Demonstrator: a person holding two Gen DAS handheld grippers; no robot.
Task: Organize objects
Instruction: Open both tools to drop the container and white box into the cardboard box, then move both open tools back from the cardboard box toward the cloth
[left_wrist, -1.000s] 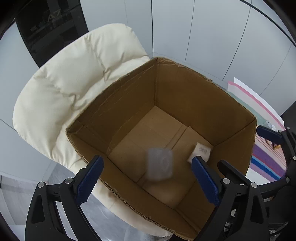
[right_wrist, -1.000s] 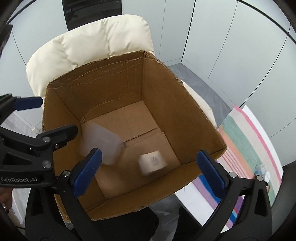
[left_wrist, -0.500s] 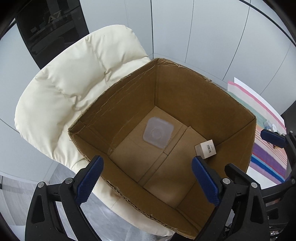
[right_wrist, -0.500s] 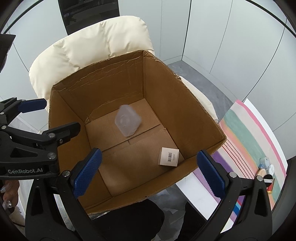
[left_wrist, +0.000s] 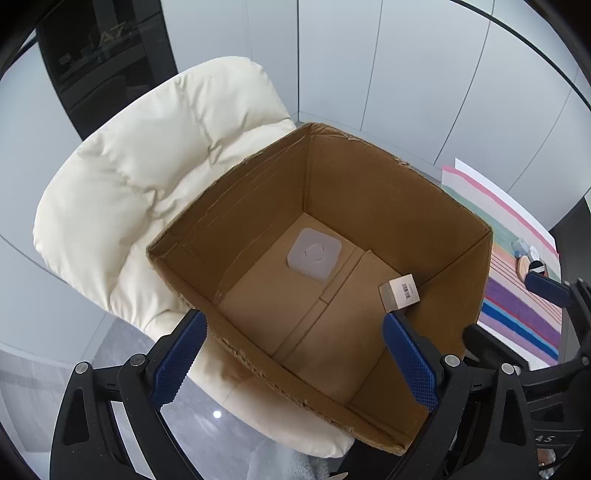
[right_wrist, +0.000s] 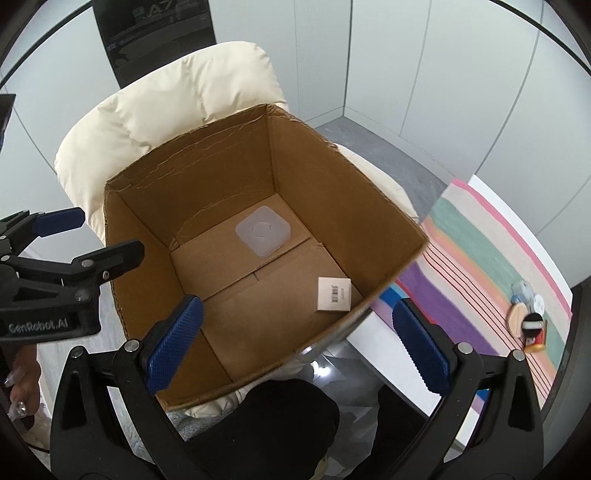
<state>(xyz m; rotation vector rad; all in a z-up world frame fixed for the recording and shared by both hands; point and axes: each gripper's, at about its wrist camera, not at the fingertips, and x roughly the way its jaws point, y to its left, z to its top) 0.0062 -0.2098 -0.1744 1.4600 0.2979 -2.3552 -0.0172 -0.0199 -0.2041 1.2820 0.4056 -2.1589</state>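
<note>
The left tool (left_wrist: 291, 354) and the right tool (right_wrist: 297, 343) were both spread wide, nothing gripped, held above the open brown cardboard box (left_wrist: 369, 192). The box was set on a cream padded chair (left_wrist: 147, 158); a striped multicoloured cloth (right_wrist: 476, 251) covered the white worktop beside it. On the box floor, a translucent square plastic container (right_wrist: 263, 231) and a small beige barcoded carton (right_wrist: 333, 294) were seen lying apart.
</note>
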